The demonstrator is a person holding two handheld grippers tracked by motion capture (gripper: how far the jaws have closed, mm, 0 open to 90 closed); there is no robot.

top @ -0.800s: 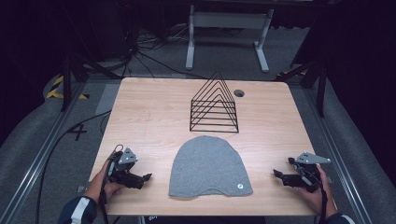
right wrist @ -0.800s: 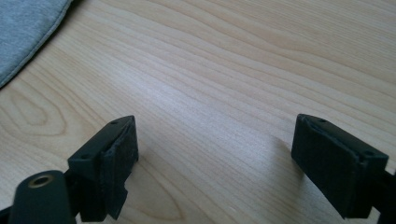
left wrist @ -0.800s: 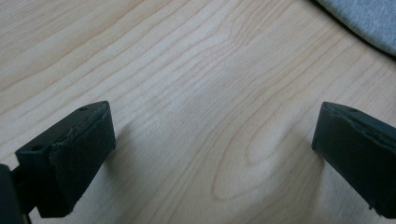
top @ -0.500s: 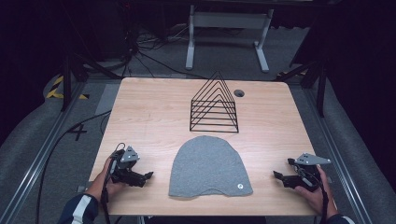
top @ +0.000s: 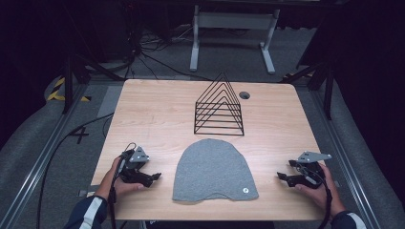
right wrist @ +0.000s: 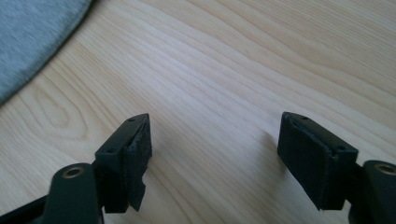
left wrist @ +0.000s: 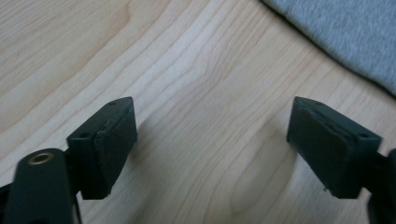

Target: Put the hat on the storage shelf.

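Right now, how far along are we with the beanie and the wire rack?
Nothing looks done yet. The grey beanie lies flat at the table's near edge, untouched, and the black wire rack stands empty behind it. In hand: nothing; the left gripper and right gripper rest open on either side of the beanie. Grasping and everything after remains.

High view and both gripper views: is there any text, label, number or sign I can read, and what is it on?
"4": dark mark on the grey floor left of the light wooden table.
Small round white tag on the grey knitted beanie: too small to read.
Yellow-and-black hazard stripes on the floor: no text.
Gripper views: none.
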